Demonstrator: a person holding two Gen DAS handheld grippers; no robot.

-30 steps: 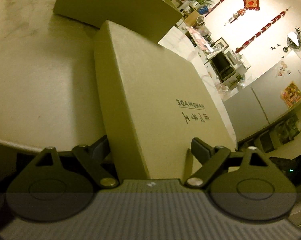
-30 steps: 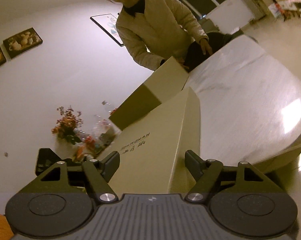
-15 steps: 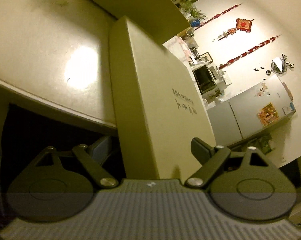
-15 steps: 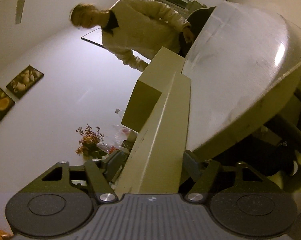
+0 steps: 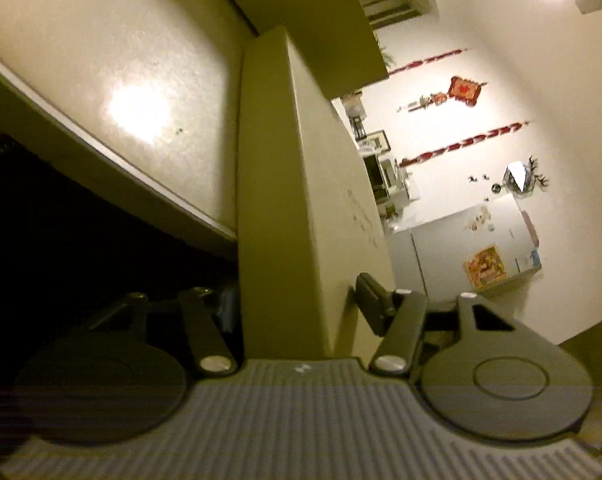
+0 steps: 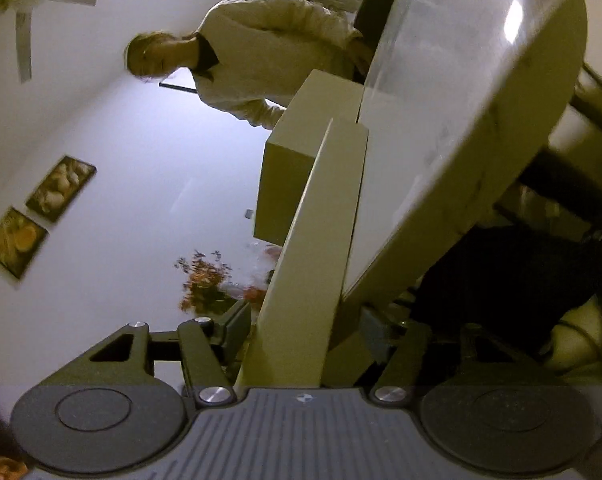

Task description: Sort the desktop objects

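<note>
Both tools tip since a second ago, jaws closing on flat box [image 5: 301, 200] between them. Left tool [image 5: 297, 312], right tool [image 6: 301, 336] clamp opposite ends at tabletop [image 5: 101, 60] edge. Lift looks next.

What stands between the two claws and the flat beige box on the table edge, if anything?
Nothing visible. The flat box already sits between the fingers of the left claw and of the right claw, and both are closing on it. The bigger box lies behind it on the table, not in the way.
</note>
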